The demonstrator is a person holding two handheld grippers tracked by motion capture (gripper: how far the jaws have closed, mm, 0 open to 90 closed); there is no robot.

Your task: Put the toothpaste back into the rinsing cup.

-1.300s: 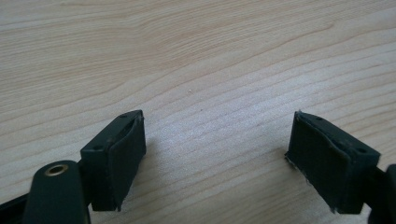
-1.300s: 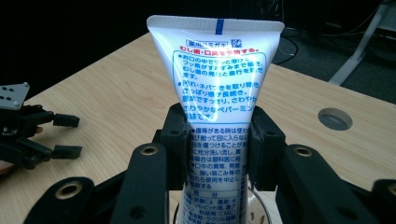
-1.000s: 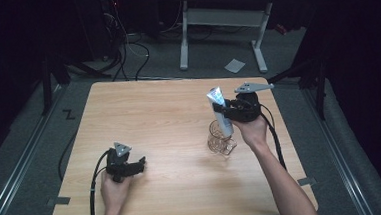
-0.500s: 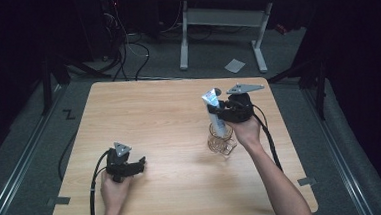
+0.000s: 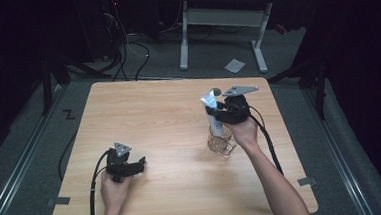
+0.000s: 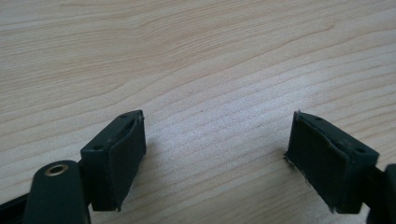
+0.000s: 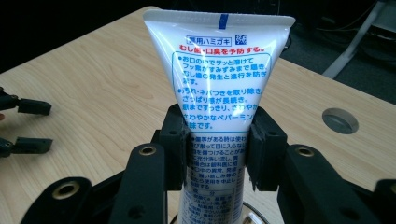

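At centre right, the tube (image 7: pixel 217 88) is clamped by the right gripper (image 5: pixel 218 117) over the glass (image 5: pixel 220 142); lowering straight is needed next. The left gripper (image 6: pixel 219 158) is spread wide, empty.

The right gripper (image 5: pixel 218 112), clamped on the tube (image 5: pixel 213 111), has drifted a little toward the person's left and nearer the person since the first picture. Then it sat just past and to the right of the glass (image 5: pixel 221 141), with the tube leaning over it. Now the gripper hangs almost straight above the glass, and the tube stands closer to upright, its lower end at or within the rim; how deep it reaches cannot be made out. The grey plate on the gripper has shifted left with it. The person's right forearm now angles more steeply up the table.
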